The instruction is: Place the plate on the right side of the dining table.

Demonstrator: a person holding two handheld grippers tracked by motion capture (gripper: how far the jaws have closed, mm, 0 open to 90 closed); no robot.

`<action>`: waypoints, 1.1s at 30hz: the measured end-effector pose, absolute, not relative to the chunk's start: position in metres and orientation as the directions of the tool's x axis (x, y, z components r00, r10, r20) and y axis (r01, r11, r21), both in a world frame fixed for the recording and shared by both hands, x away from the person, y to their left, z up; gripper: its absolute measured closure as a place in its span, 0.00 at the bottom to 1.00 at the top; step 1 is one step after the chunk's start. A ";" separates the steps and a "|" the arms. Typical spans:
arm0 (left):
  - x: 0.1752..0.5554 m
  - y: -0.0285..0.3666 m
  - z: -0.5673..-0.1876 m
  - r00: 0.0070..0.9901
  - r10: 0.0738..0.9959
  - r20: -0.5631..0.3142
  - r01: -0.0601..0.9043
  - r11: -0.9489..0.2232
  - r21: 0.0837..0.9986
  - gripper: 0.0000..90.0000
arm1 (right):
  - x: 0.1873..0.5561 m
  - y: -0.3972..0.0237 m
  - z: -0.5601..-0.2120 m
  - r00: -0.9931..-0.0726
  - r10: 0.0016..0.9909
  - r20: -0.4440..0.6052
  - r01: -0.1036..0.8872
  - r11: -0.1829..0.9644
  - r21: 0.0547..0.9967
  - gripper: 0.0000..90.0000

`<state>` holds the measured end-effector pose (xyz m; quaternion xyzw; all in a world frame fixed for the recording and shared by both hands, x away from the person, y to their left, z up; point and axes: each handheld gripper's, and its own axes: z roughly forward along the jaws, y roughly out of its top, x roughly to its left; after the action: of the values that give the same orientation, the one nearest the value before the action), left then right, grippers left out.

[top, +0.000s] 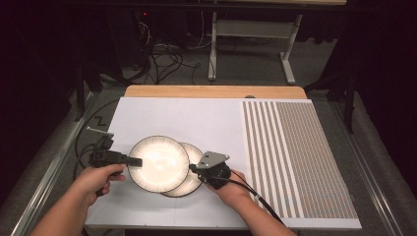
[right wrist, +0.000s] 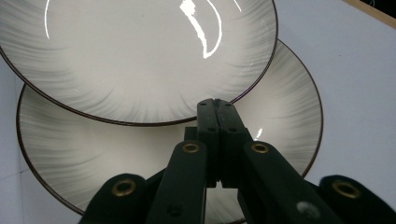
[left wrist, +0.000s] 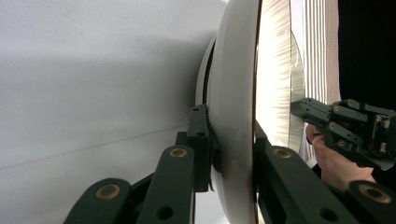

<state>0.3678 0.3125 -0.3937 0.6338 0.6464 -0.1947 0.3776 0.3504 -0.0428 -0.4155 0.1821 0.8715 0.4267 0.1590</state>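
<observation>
Left gripper (top: 134, 161) is clamped on the upper plate's (top: 158, 163) rim, right gripper (top: 193, 168) pinched together empty on the lower plate (top: 193, 178) beneath, and any tilt could slide that glossy upper plate out to chip the lower.

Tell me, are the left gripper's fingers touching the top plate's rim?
Touching: the left gripper view shows the left gripper with fingers clamped on both faces of the top plate rim.

A dim lab or test room set up for recording.

Upper left of the high view: tangled cables (top: 162, 56) on grey carpet. Top centre: a white desk frame (top: 251, 37). The table (top: 211, 92) carries a white board (top: 177, 115) with a striped calibration-like pattern (top: 295, 157) at right.
</observation>
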 end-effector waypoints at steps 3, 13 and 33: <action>0.368 0.312 -0.394 0.086 0.671 -0.736 0.966 0.124 0.226 0.89 | 0.349 -0.048 -0.412 -0.879 0.461 -0.125 0.182 0.566 0.804 1.00; 0.367 0.313 -0.395 0.090 0.662 -0.744 0.964 0.130 0.232 0.89 | 0.350 -0.085 -0.402 -0.856 0.505 -0.109 0.217 0.544 0.810 0.94; 0.363 0.312 -0.393 0.102 0.672 -0.734 0.956 0.137 0.258 0.89 | 0.337 -0.205 -0.391 -0.748 0.664 -0.004 0.344 0.393 0.853 0.63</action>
<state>0.3630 0.3116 -0.3927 0.6313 0.6447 -0.1821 0.3907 0.3372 -0.2052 -0.3908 0.3087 0.8161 0.4561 0.1753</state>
